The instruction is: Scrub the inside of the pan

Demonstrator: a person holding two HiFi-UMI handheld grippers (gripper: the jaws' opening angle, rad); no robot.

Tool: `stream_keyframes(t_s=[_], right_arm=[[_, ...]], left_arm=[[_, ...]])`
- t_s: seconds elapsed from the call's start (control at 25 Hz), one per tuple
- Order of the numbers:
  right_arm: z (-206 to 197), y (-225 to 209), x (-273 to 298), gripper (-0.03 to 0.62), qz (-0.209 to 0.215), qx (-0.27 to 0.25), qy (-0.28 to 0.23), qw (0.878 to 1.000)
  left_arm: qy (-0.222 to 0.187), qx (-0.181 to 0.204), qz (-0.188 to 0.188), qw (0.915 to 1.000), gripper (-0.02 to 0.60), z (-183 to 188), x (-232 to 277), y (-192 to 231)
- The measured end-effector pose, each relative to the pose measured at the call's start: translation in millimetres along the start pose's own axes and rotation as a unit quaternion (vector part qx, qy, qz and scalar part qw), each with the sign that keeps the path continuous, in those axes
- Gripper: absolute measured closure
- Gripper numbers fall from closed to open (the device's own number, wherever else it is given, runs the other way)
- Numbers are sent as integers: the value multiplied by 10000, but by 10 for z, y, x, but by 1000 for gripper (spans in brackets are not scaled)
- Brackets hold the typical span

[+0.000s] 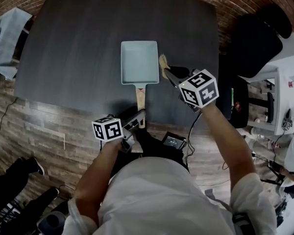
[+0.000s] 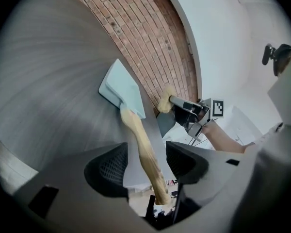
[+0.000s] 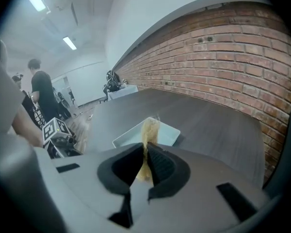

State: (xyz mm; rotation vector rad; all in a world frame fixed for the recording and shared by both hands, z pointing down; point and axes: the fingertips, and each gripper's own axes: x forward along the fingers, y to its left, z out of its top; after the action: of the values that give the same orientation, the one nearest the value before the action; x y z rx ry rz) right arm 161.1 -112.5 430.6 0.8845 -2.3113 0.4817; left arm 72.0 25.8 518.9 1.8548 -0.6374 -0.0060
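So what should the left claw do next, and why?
Probably close on the handle: the open left claw straddles it without pressing, and the right claw grips the scrubber by the pan, so steadying the pan seems the step before scrubbing.

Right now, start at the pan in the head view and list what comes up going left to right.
pan → sponge → right gripper, shut on the sponge → chair
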Motion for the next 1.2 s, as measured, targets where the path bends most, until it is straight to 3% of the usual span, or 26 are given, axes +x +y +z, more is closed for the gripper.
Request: stream_keyframes(t_s=[0.16, 0.32, 0.56, 1.04, 1.2], right_arm=[[53, -8, 274, 562, -38, -474, 257, 9985], [93, -17, 551, 562, -257, -1333, 589, 9890], [192, 39, 960, 562, -467, -2202, 960, 9696], [413, -84, 1570, 562, -1122, -3016, 1402, 9364], [536, -172, 1665, 562, -1440, -3559, 1460, 9117]], left_arm=[[195, -91, 84, 9997, 341, -69, 108, 59], [481, -136, -91, 9987, 347, -167, 244, 39], [678, -145, -429, 9967, 433, -131, 282, -31], [552, -456, -595, 9957, 457, -80, 189, 5], [487, -564, -618, 9953, 465, -63, 179, 7]])
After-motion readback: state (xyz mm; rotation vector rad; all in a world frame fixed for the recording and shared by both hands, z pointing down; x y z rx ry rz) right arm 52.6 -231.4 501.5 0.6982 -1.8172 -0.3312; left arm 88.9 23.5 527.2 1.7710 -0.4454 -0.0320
